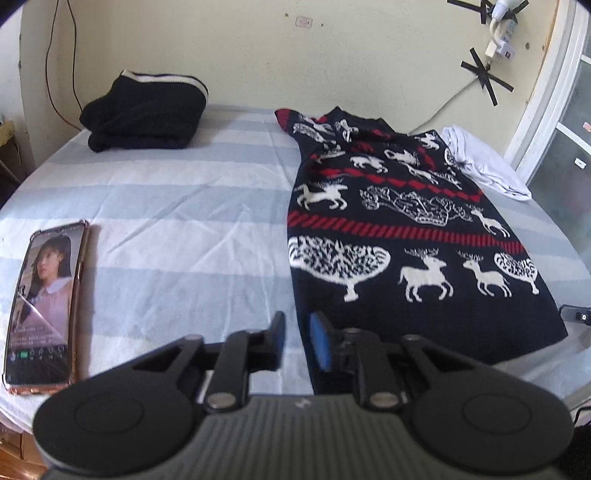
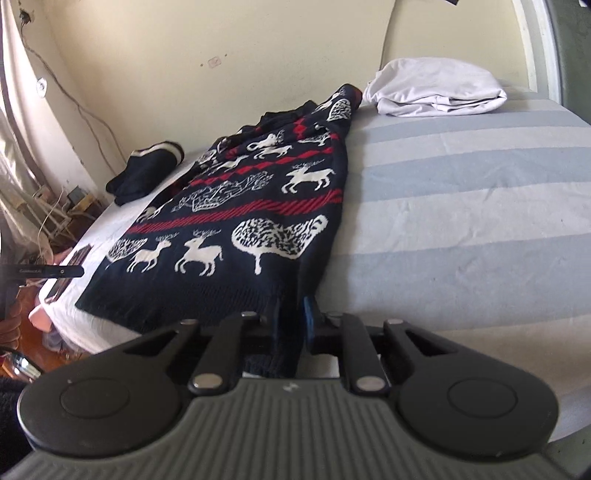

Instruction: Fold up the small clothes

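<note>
A navy knit sweater (image 1: 388,221) with white reindeer and red bands lies flat on the striped bed (image 1: 166,203), hem toward me. My left gripper (image 1: 297,328) sits at the hem's left corner. Its jaws are narrow, and the sweater's edge runs into the gap against the blue pad (image 1: 319,339), with some sheet showing beside it. In the right wrist view the sweater (image 2: 229,221) stretches away. My right gripper (image 2: 291,317) is shut on the hem's right corner, and dark knit fills the gap between its fingers.
A folded black garment (image 1: 144,114) lies at the back left and a folded white one (image 1: 484,162) at the back right. A phone (image 1: 44,306) with a lit screen rests near the bed's left front edge. Cables and a power strip (image 1: 506,22) hang on the wall.
</note>
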Demonstrator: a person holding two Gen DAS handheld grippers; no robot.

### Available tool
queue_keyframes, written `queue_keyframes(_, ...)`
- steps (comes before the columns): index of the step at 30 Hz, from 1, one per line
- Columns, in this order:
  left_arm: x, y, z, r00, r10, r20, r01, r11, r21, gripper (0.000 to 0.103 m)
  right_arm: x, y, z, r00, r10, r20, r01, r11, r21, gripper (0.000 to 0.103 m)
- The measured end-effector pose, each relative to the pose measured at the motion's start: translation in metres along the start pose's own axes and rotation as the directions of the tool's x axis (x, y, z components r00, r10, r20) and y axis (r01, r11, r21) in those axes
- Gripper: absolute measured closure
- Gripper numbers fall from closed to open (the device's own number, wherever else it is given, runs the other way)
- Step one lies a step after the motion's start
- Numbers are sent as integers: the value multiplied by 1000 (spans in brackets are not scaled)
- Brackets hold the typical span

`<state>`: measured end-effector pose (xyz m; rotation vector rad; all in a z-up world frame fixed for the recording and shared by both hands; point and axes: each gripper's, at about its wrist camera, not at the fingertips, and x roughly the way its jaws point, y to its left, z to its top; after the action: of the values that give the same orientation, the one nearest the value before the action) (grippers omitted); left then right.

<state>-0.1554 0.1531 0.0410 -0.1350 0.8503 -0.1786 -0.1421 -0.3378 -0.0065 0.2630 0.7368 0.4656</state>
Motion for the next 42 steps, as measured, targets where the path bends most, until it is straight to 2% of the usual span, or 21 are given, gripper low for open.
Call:
queue_keyframes(2,4,2,-3,999,-28,-32,27,999,-30,55,-4,0,-2,1000,1,-24,-1,1000,-10,76)
queue_keyframes(4,11,1,-6,995,-75,-64,71,996,-53,54,-3,0,-6,998,10,-59,-11,1000,-18,67)
queue_keyframes(6,18,-7,-10,993,-76,-90,73,997,-32,62,2,2,-12,996,25,-85,-27,999,-21,67)
queue_keyframes(7,18,-13,-11,995,-52,-89,53,999,6,91,3,6,-15,997,36,-69,-38,999,-33,73)
queue_keyframes(8,18,-16,-10,993,-56,-100,58,998,19,96,6,10,-17,996,51,-77,-54,997,-46,84)
queue_keyframes(9,16,-14,-6,992,-76,-98,76,997,0,96,10,14,-17,994,64,-89,-70,996,-58,95)
queue_keyframes(12,0,3,15,992,-124,-34,121,990,-79,97,9,12,-10,993,109,-48,-111,993,-36,96)
queue_keyframes(15,-9,16,48,984,-167,53,173,976,-129,97,2,-5,15,992,115,45,-115,993,12,96)
queue_keyframes(18,-2,14,95,978,-165,128,179,978,-104,97,5,-18,56,985,108,131,-114,993,37,96)
queue_keyframes(21,31,11,150,972,-124,201,147,984,-105,96,31,-23,115,976,87,199,-93,996,18,96)
queue_keyframes(22,48,9,165,971,-78,227,107,987,-120,91,46,-26,137,973,71,221,-77,997,20,96)
queue_keyframes(23,66,7,177,972,-16,235,48,990,-131,76,62,-27,154,968,37,248,-46,998,31,95)
queue_keyframes(25,96,4,186,981,111,158,-86,984,-158,58,94,-31,180,955,-51,292,37,998,51,84)
queue_keyframes(27,106,3,174,991,60,118,-43,989,-143,54,111,-39,187,964,-134,230,112,988,105,70)
queue_keyframes(28,106,2,163,992,37,117,-23,992,-121,45,110,-43,183,972,-112,209,85,988,131,70)
queue_keyframes(29,107,0,154,993,51,110,-38,993,-112,36,104,-46,173,977,-56,206,29,990,135,68)
queue_keyframes(31,113,-1,137,995,73,72,-66,992,-104,32,93,-49,150,981,-14,196,-14,990,141,50)
queue_keyframes(33,122,-2,125,996,83,29,-80,993,-92,32,90,-48,127,988,-10,156,-11,991,133,49)
queue_keyframes(36,134,-14,115,983,180,25,-179,984,-21,27,90,-42,102,991,-20,132,2,992,128,48)
queue_keyframes(39,142,-25,105,958,275,79,-278,960,28,15,105,-33,87,991,-59,119,47,993,105,43)
queue_keyframes(42,141,-29,96,938,322,129,-327,945,14,8,112,-19,82,978,-104,180,100,994,32,40)
